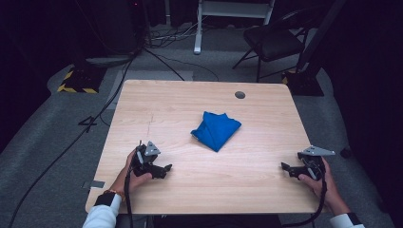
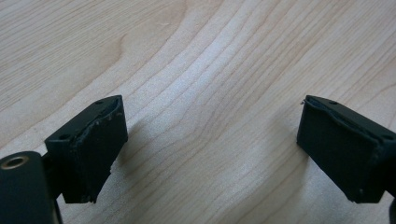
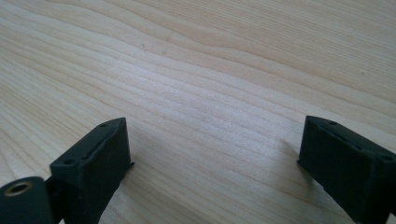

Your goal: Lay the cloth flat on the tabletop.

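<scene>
A blue cloth (image 1: 216, 129), folded into a rough bundle, lies near the middle of the wooden table (image 1: 190, 190). My left gripper (image 1: 165, 170) rests low over the table at the front left, held in a hand, well short of the cloth. Its jaws stand wide apart over bare wood in the left gripper view, so the left gripper (image 2: 212, 144) is open. My right gripper (image 1: 285, 168) sits at the front right, pointing inward, apart from the cloth. In its own view the right gripper (image 3: 212, 158) is open too, with only wood grain between the jaws.
A round grey grommet (image 1: 240, 95) is set into the table's far side. Beyond the table stand a black folding chair (image 1: 273, 42), a white frame leg (image 1: 197, 28) and cables (image 1: 95, 118) across the grey floor. A yellow-and-black striped base (image 1: 78, 83) sits at the far left.
</scene>
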